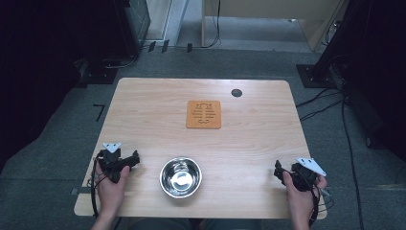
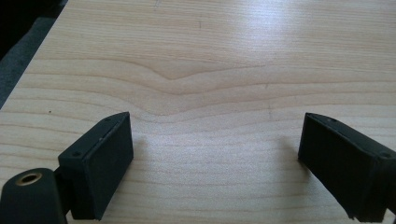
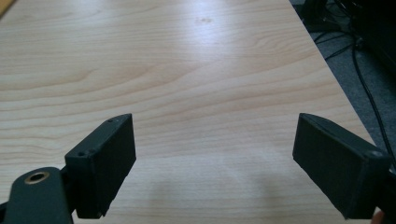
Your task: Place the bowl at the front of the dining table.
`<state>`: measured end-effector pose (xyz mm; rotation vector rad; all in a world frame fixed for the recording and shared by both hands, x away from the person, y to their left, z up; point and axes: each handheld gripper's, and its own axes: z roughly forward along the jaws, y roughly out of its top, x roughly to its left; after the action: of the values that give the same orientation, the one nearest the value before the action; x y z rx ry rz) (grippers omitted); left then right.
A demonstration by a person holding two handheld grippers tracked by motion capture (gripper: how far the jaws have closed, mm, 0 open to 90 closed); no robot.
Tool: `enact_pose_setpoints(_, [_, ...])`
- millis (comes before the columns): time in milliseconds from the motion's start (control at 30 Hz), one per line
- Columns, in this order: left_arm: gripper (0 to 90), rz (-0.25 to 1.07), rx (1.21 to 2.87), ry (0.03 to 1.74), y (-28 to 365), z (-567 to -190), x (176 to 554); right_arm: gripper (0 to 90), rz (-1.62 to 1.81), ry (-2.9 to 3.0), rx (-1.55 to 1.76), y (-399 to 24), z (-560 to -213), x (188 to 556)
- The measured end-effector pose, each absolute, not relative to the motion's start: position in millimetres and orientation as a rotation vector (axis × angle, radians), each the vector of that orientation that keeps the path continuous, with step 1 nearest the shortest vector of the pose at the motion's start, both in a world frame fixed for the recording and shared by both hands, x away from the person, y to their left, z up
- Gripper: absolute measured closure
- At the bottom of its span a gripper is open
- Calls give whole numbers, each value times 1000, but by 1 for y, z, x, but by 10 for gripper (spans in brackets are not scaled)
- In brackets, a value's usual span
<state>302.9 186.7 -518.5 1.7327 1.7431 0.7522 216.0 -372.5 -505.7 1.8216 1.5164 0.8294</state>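
Note:
A shiny steel bowl (image 1: 180, 177) stands near the front edge of the wooden table (image 1: 143, 124), midway between my two hands. An orange square trivet (image 1: 204, 114) with a dark cut-out pattern lies flat beyond it, toward the table's middle. At the front left, my left gripper (image 1: 135, 159) rests low over the table and points toward the bowl; its jaws stand wide apart over bare wood (image 2: 215, 140). At the front right my right gripper (image 1: 277, 169) is held the same way, jaws wide apart with nothing between them (image 3: 215, 144).
A small dark round grommet (image 1: 236, 92) sits in the tabletop at the back right. Cables (image 1: 330, 105) run over the grey floor to the right of the table. Dark equipment stands at the back left and right.

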Motion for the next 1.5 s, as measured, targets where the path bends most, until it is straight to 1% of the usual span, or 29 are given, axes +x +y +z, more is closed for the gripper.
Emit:
enact_pose_setpoints(767, [100, 752, 1733, 1742, 187, -519, 303, 131, 935, 1573, 1771, -330, -492, 219])
enact_pose_setpoints(1500, [100, 751, 1737, 1739, 187, -519, 303, 131, 972, 1635, 1708, -296, -490, 220])
